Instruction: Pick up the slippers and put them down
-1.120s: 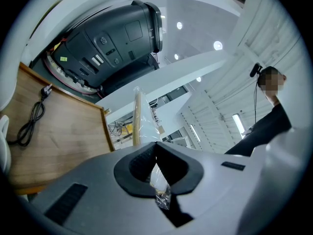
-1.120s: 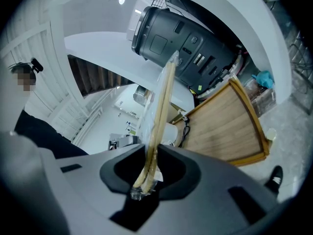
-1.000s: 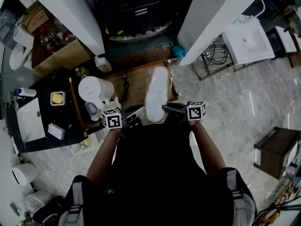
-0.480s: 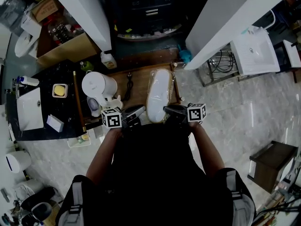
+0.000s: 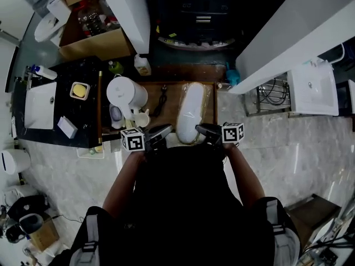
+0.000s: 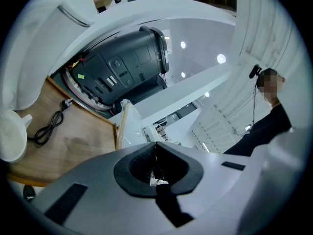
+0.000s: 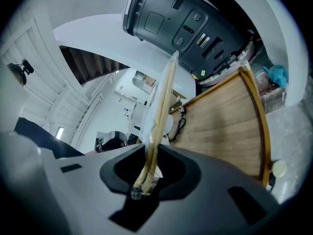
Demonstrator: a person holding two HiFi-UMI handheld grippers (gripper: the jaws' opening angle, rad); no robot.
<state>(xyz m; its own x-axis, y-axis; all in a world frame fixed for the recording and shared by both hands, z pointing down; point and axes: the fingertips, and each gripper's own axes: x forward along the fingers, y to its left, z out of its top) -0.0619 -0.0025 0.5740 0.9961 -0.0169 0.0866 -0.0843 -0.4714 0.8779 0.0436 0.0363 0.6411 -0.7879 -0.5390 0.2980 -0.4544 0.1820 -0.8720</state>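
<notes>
The slippers (image 5: 191, 111) are white and are wrapped in a clear bag (image 6: 128, 124). They are held by their near end, over the wooden surface (image 5: 173, 93). The long way of the pack runs straight away from the person, out in front of both claws.

The right claw (image 5: 204, 131) is clenched on the near right edge. In the right gripper view the thin tan edges of the slippers (image 7: 159, 116) are squeezed between the jaws of the right claw (image 7: 149, 153), and the wooden surface (image 7: 220, 126) is seen just beside them.

The left claw (image 5: 162, 133) is at the near left corner. In its own view the left claw (image 6: 156, 148) is clenched too, with only a tiny bit of clear film pinched in it (most likely a corner of the bag).

Both claws are about as near to the pack as each other. It cannot be told whether the far end rests on the wood. To put the slippers down, the near end would likely need to be lowered flat.
</notes>
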